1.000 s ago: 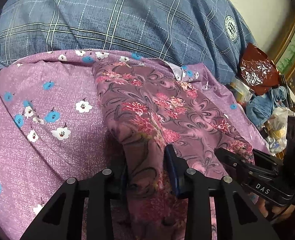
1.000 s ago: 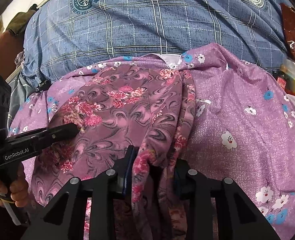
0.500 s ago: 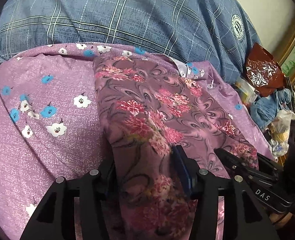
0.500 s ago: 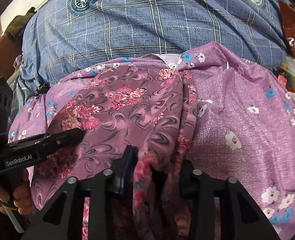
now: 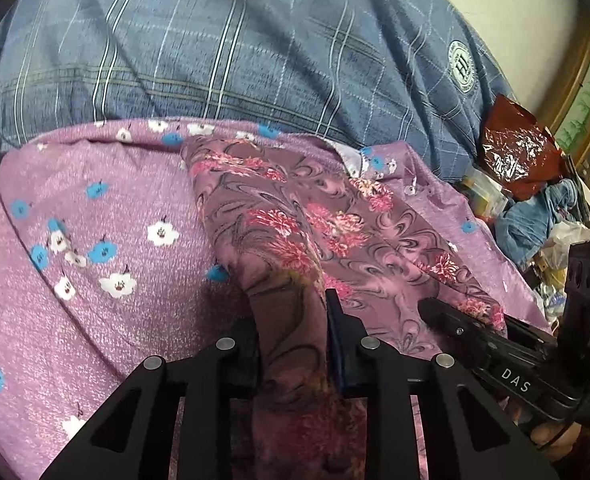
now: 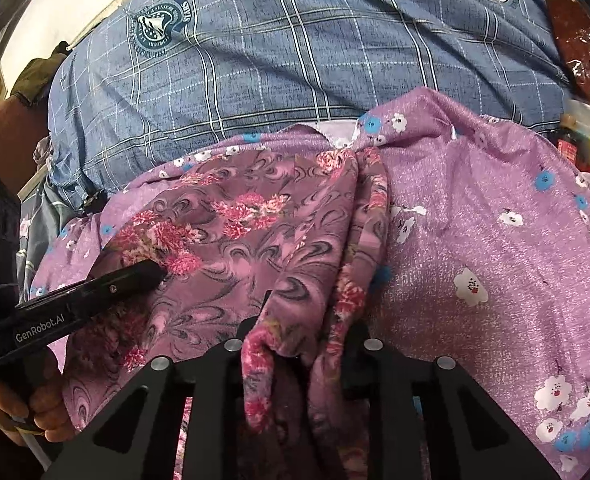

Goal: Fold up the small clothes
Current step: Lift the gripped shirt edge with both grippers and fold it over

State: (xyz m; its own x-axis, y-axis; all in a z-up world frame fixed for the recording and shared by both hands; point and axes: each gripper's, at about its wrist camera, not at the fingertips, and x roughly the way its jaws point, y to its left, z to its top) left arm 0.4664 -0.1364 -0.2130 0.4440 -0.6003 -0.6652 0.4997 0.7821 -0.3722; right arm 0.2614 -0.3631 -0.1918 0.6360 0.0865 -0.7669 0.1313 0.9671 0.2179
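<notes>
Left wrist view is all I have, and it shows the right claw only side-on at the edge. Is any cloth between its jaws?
Observer: Yes. The right claw is closing with a bunched fold of the swirl-print garment between its jaws.
Reviewer: Which side of the garment?
Observer: The side next to the open stretch of purple flowered cloth. The left claw, also closing on the garment, is at the opposite side.
Reviewer: Anything else I miss?
Observer: A hand grips the left claw's handle.
</notes>
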